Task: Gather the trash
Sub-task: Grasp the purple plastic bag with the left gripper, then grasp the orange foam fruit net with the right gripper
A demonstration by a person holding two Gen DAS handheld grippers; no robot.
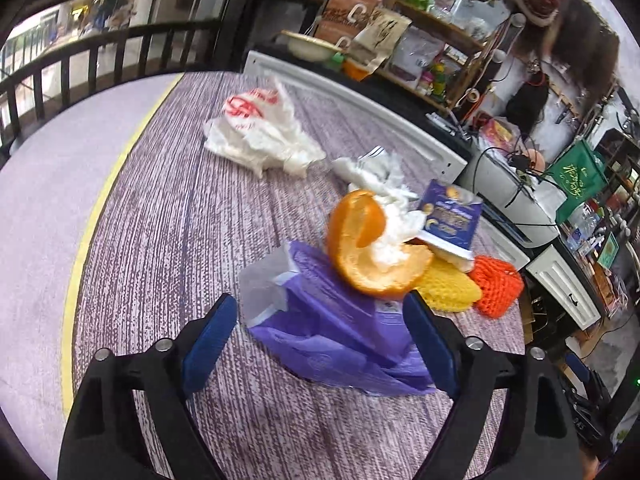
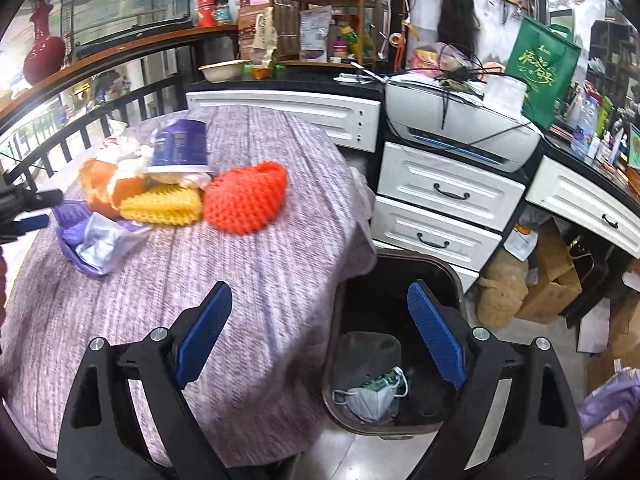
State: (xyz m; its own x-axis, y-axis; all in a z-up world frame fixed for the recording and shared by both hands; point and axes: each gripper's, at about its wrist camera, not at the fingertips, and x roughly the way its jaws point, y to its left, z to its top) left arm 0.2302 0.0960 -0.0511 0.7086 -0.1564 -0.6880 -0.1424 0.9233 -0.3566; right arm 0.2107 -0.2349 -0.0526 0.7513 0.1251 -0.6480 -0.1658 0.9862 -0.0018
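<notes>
Trash lies heaped on the purple woven tablecloth (image 1: 168, 240). In the left wrist view, the left gripper (image 1: 320, 320) stands released, its blue pads flanking a crumpled purple plastic bag (image 1: 340, 320). A curled orange peel (image 1: 364, 248) rests on that bag, so pulling the bag could tip the peel off.

In the right wrist view, the right gripper (image 2: 320, 316) is released and empty, above the table edge and the dark bin (image 2: 400, 320) on the floor. The red foam fruit net (image 2: 246, 196) and yellow foam net (image 2: 164, 205) look light and may slip when pinched.
</notes>
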